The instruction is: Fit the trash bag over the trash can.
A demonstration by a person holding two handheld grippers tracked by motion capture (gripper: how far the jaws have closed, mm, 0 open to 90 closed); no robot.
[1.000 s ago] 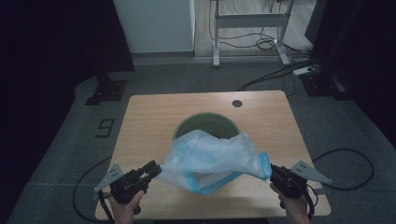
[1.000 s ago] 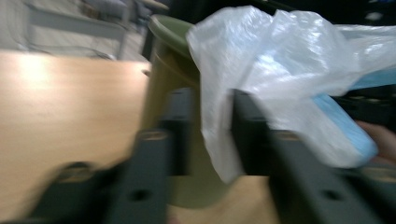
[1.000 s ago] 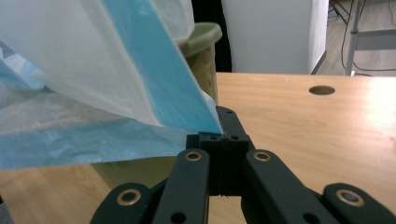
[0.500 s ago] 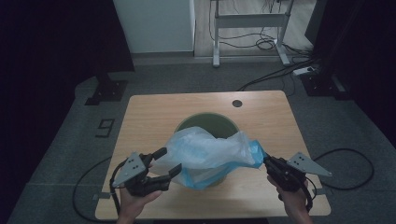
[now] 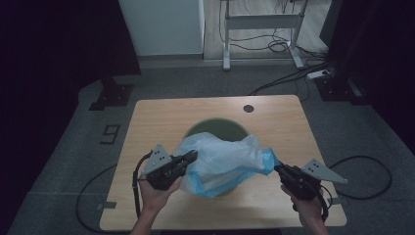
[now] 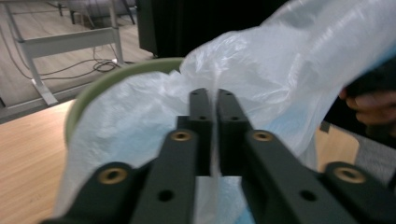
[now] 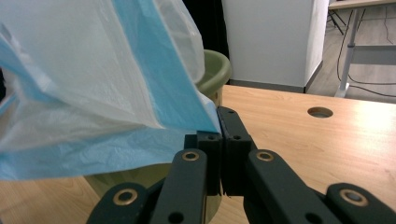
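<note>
Translucent white plastic bag (image 5: 222,161) with a blue rim band, crumpled and stretched between the left gripper (image 5: 192,156) and right gripper (image 5: 277,168), each pinching one edge; it hangs over the green bin (image 5: 215,129), beyond both grippers.

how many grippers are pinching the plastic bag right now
2. The left gripper pinches the plastic bag at its left edge; the right gripper pinches its blue right corner.

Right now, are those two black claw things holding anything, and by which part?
Both hold the thin white-and-blue plastic bag over the green bin: the left gripper has just pinched the white film at one side, the right gripper pinches its blue edge.
</note>
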